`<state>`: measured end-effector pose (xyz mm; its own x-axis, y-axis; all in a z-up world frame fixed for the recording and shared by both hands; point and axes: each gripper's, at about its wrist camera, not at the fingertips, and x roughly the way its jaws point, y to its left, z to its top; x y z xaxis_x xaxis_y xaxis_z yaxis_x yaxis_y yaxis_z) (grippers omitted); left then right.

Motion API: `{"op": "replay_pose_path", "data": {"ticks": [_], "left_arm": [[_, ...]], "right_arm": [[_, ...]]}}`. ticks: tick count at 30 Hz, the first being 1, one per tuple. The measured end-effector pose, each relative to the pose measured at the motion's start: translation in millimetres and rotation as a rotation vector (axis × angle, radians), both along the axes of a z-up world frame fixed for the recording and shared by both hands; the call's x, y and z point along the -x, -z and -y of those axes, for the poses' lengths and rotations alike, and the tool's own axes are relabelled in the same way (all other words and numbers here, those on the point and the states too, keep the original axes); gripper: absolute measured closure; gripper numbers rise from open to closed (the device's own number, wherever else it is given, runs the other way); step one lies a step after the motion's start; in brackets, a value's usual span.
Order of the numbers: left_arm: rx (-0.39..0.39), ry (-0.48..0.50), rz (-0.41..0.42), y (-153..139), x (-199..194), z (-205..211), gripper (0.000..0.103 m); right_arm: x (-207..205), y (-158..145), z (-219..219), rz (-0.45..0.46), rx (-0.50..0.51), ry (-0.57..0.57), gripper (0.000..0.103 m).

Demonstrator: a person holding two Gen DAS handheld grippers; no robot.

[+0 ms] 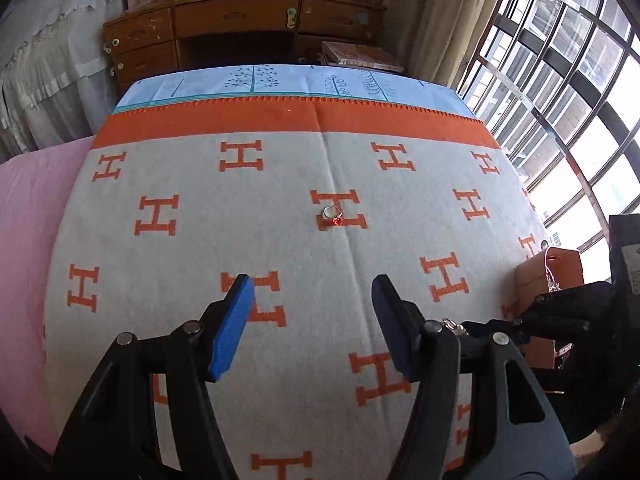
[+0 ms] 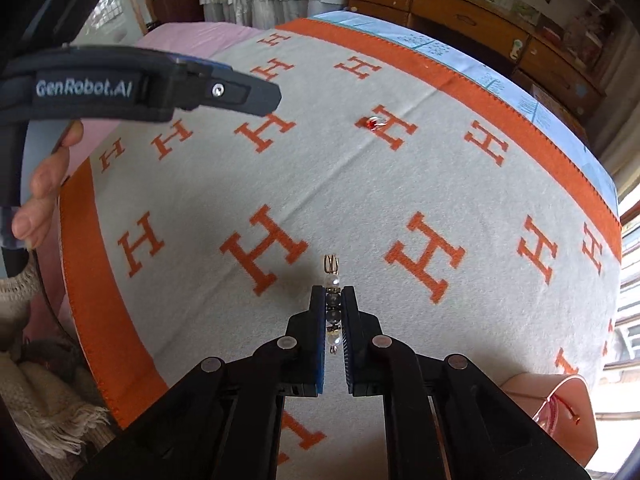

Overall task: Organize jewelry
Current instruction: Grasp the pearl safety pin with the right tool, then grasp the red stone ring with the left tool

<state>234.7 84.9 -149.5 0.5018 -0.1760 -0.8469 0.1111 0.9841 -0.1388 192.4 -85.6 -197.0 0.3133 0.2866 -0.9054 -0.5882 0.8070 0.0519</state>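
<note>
A silver ring with a red stone (image 1: 333, 215) lies on the grey blanket with orange H letters (image 1: 280, 208), ahead of my left gripper (image 1: 313, 290), which is open and empty above the blanket. The ring also shows in the right wrist view (image 2: 374, 122). My right gripper (image 2: 333, 294) is shut on a beaded pearl piece with a gold clasp (image 2: 332, 276), held above the blanket. An orange jewelry box (image 1: 548, 280) sits at the blanket's right edge; a red cord hangs on it in the right wrist view (image 2: 554, 408).
The left gripper's body and the hand holding it (image 2: 120, 88) fill the upper left of the right wrist view. A wooden desk with drawers (image 1: 240, 28) stands beyond the bed. Windows (image 1: 560, 60) are on the right. A pink sheet (image 1: 28, 240) lies left.
</note>
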Motion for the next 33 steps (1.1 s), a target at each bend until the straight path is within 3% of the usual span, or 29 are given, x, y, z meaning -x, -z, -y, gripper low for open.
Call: {"op": "replay_pose_path", "data": {"ticks": [5,12,14,19,24,28,33], "left_arm": [[0.012,-0.047,-0.075,16.7,-52.4,10.4,0.045],[-0.036,-0.105,-0.173,39.2,-97.8,32.0,0.045],[-0.04,-0.107,-0.185,42.7,-103.1,35.6,0.049],[-0.081,-0.082,-0.21,51.2,-110.3,47.7,0.073],[-0.086,-0.08,-0.224,60.9,-109.1,53.6,0.076],[-0.106,-0.084,-0.2,60.7,-112.0,55.1,0.09],[-0.103,-0.087,-0.19,59.2,-112.4,52.1,0.09]], "right_arm": [[-18.5,-15.6,28.6,-0.009,-0.09,0.128,0.096],[-20.4,-34.8,50.7,0.006,-0.155,0.177,0.096],[-17.7,-39.5,54.3,0.015,-0.167,0.181,0.096],[-14.4,-44.0,61.1,0.021,-0.19,0.189,0.096],[-9.8,-42.5,64.8,0.025,-0.201,0.204,0.096],[-7.9,-40.0,70.5,0.023,-0.208,0.213,0.096],[-4.4,-40.8,77.3,0.024,-0.217,0.232,0.096]]}}
